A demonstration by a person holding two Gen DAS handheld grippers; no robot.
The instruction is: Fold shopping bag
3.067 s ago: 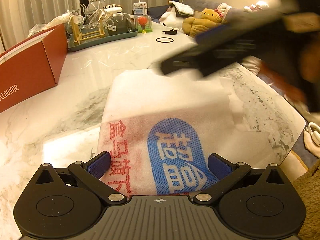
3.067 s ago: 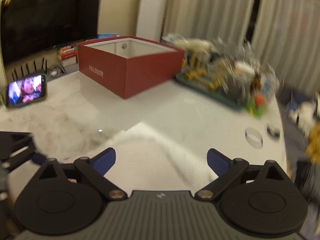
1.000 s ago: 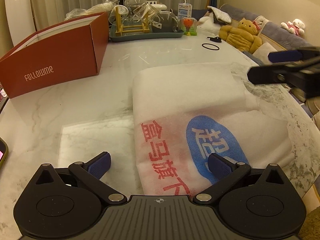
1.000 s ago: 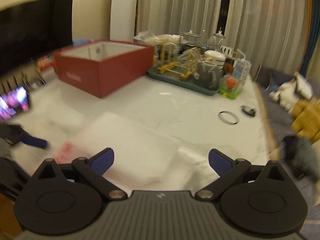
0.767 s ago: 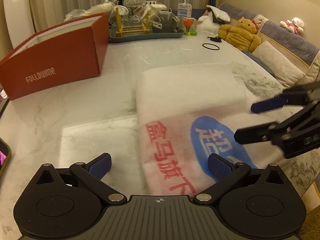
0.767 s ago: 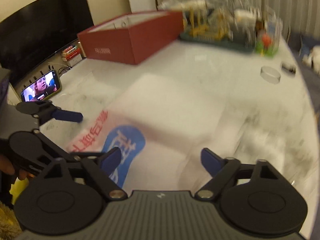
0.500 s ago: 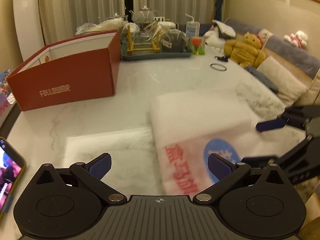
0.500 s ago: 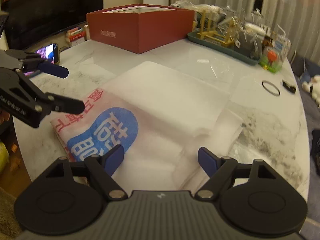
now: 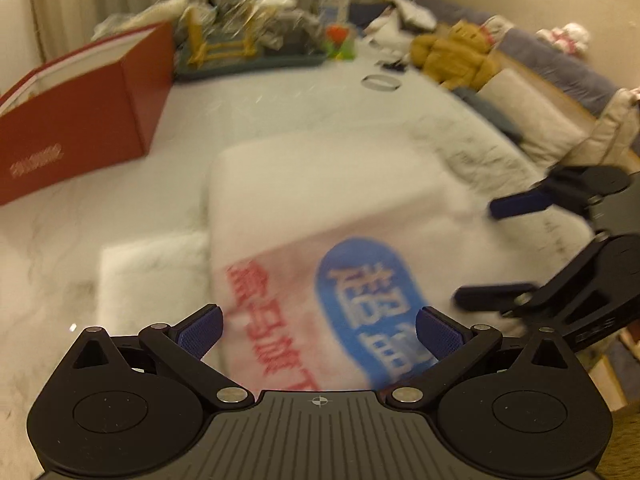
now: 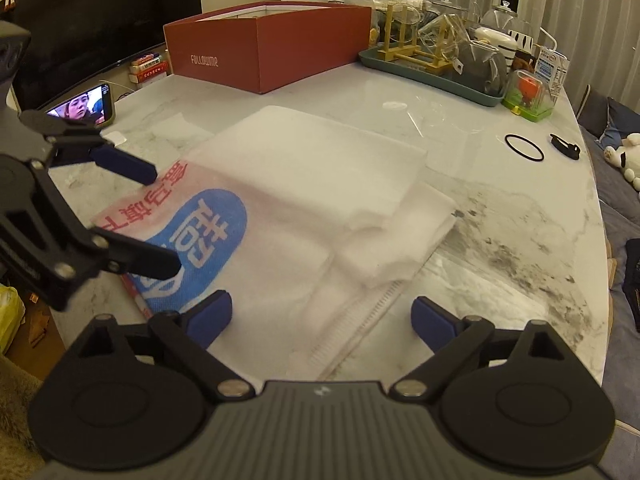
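A white non-woven shopping bag [image 10: 312, 200] with a blue logo and red characters lies flat on the marble table [image 10: 500, 208], its far part folded over onto itself. In the blurred left wrist view the bag [image 9: 320, 208] fills the middle. My left gripper [image 9: 318, 330] is open over the bag's printed near edge, and it shows at the left of the right wrist view as the left gripper [image 10: 154, 222]. My right gripper [image 10: 322, 314] is open above the bag's near right edge with its stitched seam. It appears at the right of the left wrist view as the right gripper [image 9: 496, 256]. Neither holds anything.
A red open box [image 10: 264, 52] stands at the back left. A green tray [image 10: 432, 70] with glassware, a small green toy [image 10: 528, 96] and a milk carton sit behind. A black ring [image 10: 524, 147] and clip lie far right. A phone [image 10: 86, 106] leans at the left edge. A sofa with plush toys [image 9: 452, 56] lies beyond.
My left gripper has dropped closer over the printed end of the bag. The right gripper has come down toward the bag's near right edge. Both stayed open.
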